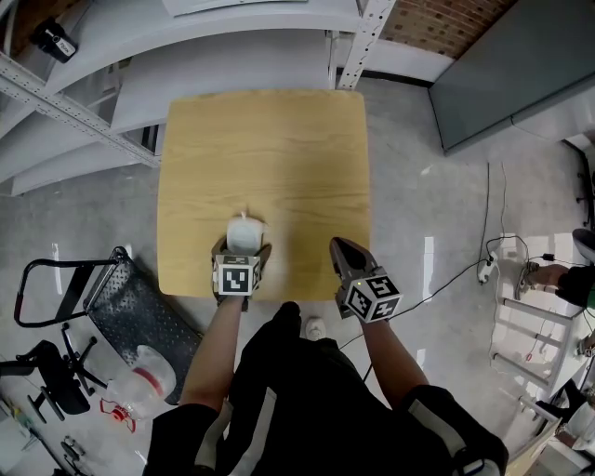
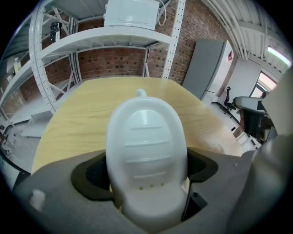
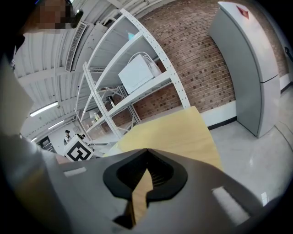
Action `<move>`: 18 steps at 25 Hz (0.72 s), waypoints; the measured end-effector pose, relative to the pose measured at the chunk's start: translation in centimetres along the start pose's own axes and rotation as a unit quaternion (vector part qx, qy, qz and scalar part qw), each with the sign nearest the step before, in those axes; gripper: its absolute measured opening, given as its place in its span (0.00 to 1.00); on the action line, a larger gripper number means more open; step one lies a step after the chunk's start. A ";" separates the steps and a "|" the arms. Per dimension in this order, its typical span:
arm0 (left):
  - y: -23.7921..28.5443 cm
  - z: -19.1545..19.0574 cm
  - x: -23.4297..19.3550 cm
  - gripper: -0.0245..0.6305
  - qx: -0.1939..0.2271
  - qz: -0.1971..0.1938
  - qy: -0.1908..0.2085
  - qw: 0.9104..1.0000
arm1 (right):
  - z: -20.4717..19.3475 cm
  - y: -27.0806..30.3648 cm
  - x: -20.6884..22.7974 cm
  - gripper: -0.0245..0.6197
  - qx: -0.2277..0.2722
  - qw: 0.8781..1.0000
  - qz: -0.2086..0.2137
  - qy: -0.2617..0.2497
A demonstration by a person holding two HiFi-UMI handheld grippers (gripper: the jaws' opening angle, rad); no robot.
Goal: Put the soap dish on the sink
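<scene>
A white oval soap dish (image 2: 146, 151) with ribs and small drain holes sits between the jaws of my left gripper (image 1: 244, 246), which is shut on it. In the head view the soap dish (image 1: 244, 232) is held just above the near part of the wooden table (image 1: 270, 149). My right gripper (image 1: 346, 253) hovers over the table's near right edge, shut with its tips touching and nothing between them. In the right gripper view the right gripper (image 3: 145, 151) points along the table's right side. No sink is in view.
White metal shelving (image 1: 186, 56) stands behind the table, with a white box (image 2: 132, 13) on a shelf. A grey cabinet (image 1: 502, 65) stands at the back right. A black cart (image 1: 112, 297) and clutter lie on the floor at the left; a cable (image 1: 465, 270) runs at the right.
</scene>
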State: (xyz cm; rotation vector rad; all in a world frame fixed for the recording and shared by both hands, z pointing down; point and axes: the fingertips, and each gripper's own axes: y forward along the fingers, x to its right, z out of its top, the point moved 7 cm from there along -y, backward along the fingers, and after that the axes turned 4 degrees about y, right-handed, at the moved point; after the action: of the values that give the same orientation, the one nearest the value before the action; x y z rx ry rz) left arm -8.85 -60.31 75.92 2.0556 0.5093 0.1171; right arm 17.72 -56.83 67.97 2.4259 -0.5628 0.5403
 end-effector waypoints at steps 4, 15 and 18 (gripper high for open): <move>0.3 0.0 0.1 0.75 0.002 0.015 0.021 1.000 | -0.2 -0.1 0.0 0.05 -0.019 1.000 0.006 -0.001; -1.2 0.6 0.3 0.81 0.031 0.012 0.006 0.999 | 0.4 -1.4 -1.2 0.05 -0.016 0.999 0.023 -0.019; -2.7 1.1 0.5 0.81 0.053 0.014 0.004 0.998 | 0.8 -1.9 -1.4 0.05 -0.006 0.999 0.024 -0.022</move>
State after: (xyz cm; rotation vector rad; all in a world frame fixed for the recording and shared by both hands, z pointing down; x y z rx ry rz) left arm -8.88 -59.76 73.02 2.1672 0.4998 0.1166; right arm 17.67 -55.50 65.83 2.4231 -0.6428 0.5018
